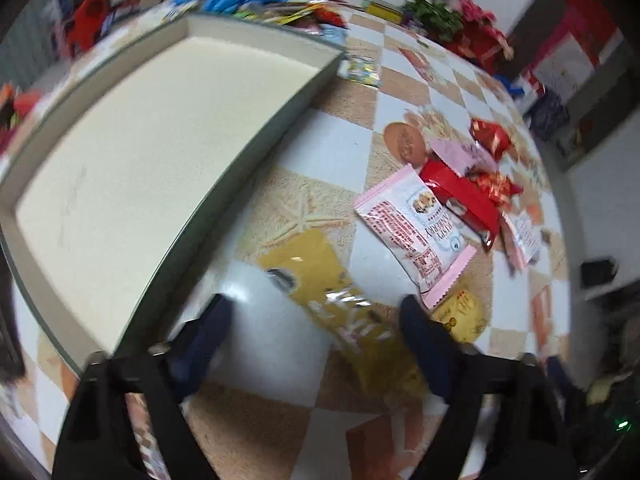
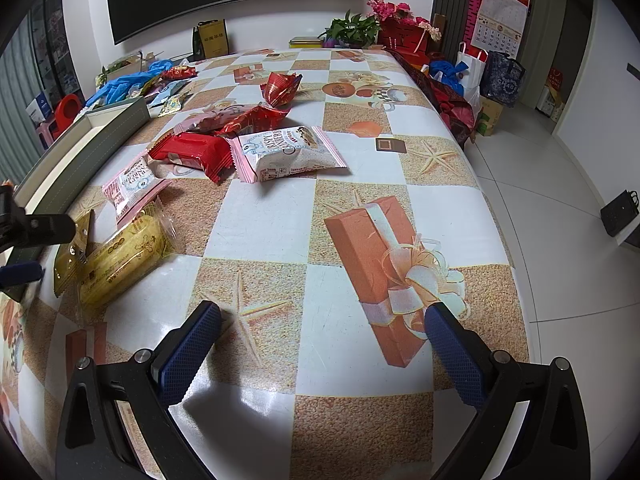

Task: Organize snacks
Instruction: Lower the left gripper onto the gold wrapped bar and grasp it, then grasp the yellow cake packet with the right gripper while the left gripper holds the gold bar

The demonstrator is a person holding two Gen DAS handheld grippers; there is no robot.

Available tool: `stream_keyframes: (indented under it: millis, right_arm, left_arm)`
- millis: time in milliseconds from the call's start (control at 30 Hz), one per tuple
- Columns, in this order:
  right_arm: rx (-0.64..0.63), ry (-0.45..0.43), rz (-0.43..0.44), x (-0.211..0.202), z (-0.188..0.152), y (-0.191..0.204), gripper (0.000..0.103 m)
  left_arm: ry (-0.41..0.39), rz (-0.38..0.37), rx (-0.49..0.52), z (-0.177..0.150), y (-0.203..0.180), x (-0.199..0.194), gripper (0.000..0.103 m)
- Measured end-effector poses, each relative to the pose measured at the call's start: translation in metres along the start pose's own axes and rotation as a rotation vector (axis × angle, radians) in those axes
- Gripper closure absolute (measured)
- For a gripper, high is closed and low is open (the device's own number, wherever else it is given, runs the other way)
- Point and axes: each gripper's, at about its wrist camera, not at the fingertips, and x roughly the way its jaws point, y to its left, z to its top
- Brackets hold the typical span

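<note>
Hovering with jaws spread wide over a yellow packet (image 1: 316,280) were the left tongs (image 1: 316,316), gripping nothing, apparently lined up for a grab beside the empty tray (image 1: 160,216). Parked low over bare bench (image 2: 280,360), the right tongs (image 2: 324,320), likewise open and empty. Scattered mid-bench, pink packets (image 2: 288,152) and a red packet (image 2: 192,152). Smeared by blur, the yellow packet's print; cut off, the tray's near end.

Both grippers' fingers (image 1: 216,320) (image 2: 452,344) spread wide.

White walls (image 2: 248,8), tiled floor (image 2: 560,208)
</note>
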Motion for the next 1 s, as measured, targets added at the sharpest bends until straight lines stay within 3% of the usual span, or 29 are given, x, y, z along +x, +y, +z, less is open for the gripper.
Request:
stream_keyframes:
  millis: [33,67,200,533,867,933,1000]
  right_arm:
    - [0.0,0.0,0.0,0.0,0.0,0.0,0.001]
    - [0.0,0.0,0.0,0.0,0.0,0.0,0.001]
    - [-0.002,0.0,0.001,0.0,-0.001,0.0,0.001]
    - [0.004,0.038,-0.007,-0.002,-0.002,0.001,0.001]
    - [0.135,0.084,-0.072,-0.014,-0.015,0.01,0.001]
    - [0.151,0.108,-0.031,-0.016,-0.011,0.017,0.001]
    - [0.221,0.09,0.076,-0.022,-0.009,0.024,0.001]
  left_arm:
    - [-0.002,0.036,0.049,0.0,-0.01,0.001,0.065]
    - [-0.002,0.05,0.084,-0.001,-0.016,0.002,0.071]
    - [-0.015,0.044,0.132,-0.007,-0.015,0.0,0.078]
    - [-0.104,0.083,0.295,-0.023,-0.017,-0.007,0.078]
    - [-0.176,0.012,0.338,-0.035,-0.003,-0.012,0.078]
    - [-0.195,-0.007,0.347,-0.039,0.001,-0.014,0.078]
    - [-0.212,-0.018,0.35,-0.044,0.007,-0.016,0.078]
